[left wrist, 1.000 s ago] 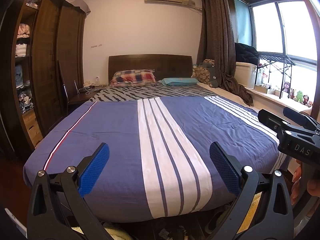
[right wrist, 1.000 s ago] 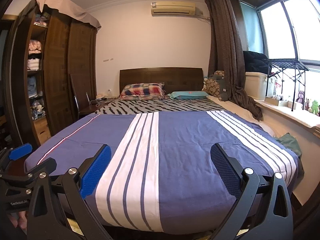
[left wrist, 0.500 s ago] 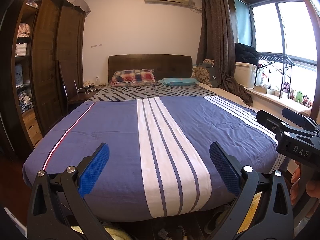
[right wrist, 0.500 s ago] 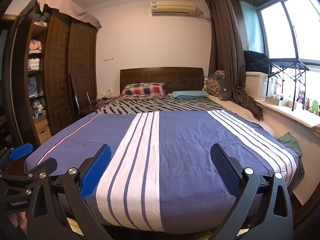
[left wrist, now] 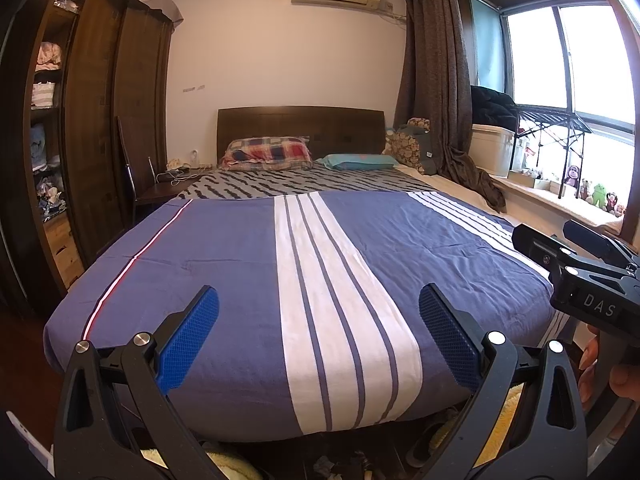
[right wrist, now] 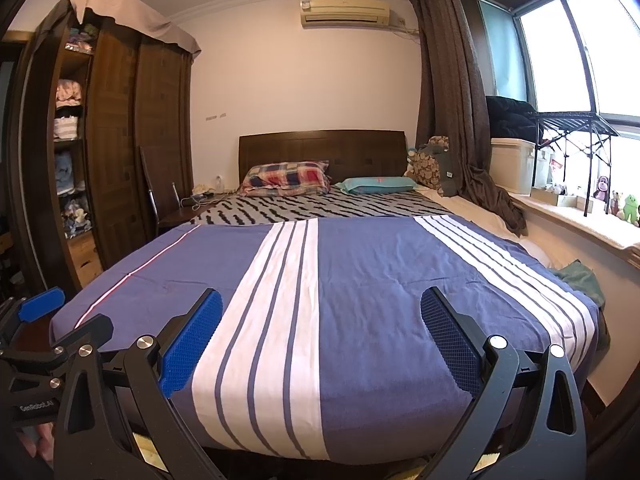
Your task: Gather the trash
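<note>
1. Trash: nothing on the bed (left wrist: 240,264) reads clearly as trash. Small dark clutter (left wrist: 340,466) lies on the floor under the foot of the bed in the left view; it may be trash, but it is too dim to tell.
2. Left tongs (left wrist: 318,338): spread wide, nothing between the blue pads (left wrist: 188,340), held level over the foot of the bed.
3. Right tongs (right wrist: 320,338): also spread wide and empty, just beside the left ones, each showing at the edge of the other's view.
4. A blue quilt (right wrist: 360,300) with white stripes covers the near part of the bed; a zebra-patterned sheet (right wrist: 320,206) shows beyond it.
5. A plaid pillow (right wrist: 286,178) and a teal pillow (right wrist: 378,185) lie side by side against the dark headboard (right wrist: 322,146).
6. A green cloth (right wrist: 580,280) lies at the bed's window side, beside the quilt's edge.
7. A tall wardrobe (right wrist: 116,140) stands left of the bed, its open shelves holding folded clothes.
8. A dark curtain (right wrist: 452,100) hangs right of the headboard; small toys (right wrist: 628,208) stand on the windowsill.
9. An air conditioner (right wrist: 345,13) is mounted on the far wall.
</note>
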